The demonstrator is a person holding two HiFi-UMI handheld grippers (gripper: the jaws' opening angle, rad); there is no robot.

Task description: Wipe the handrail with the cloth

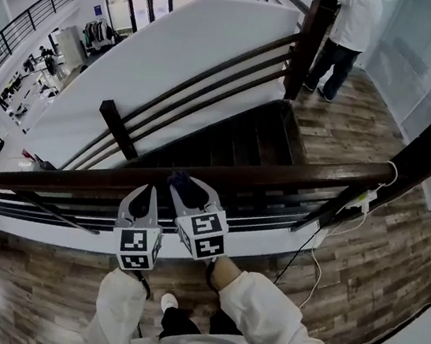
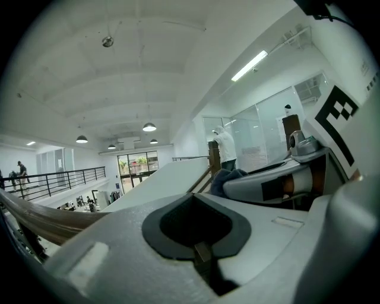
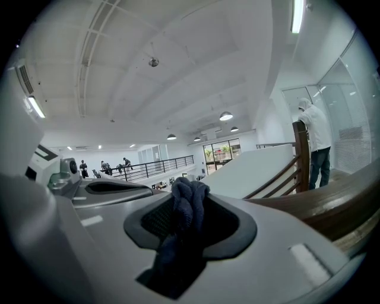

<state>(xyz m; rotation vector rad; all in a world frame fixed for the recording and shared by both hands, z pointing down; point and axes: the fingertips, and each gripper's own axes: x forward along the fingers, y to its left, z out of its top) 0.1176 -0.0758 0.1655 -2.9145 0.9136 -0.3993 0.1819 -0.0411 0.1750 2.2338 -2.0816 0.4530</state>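
One long brown handrail (image 1: 279, 174) runs from side to side in front of the person, with dark stairs going down behind it. Both grippers are up close to it, near the middle of its length. The left gripper (image 1: 142, 194) has its two jaws pressed together with nothing between them, and it sits just beside the rail. The right gripper (image 1: 189, 187) is next to it, and its jaws are pinching a dark blue cloth (image 3: 189, 205). The cloth is bunched up and sticks out at the tip, right at the top of the rail. I cannot tell if the cloth is pushing down on the wood or only hanging just above it. I think the wiping step is starting or under way, and most of the rail looks left to do. The next move should be to press the cloth flat on the wood and slide it along the rail without letting go of it.
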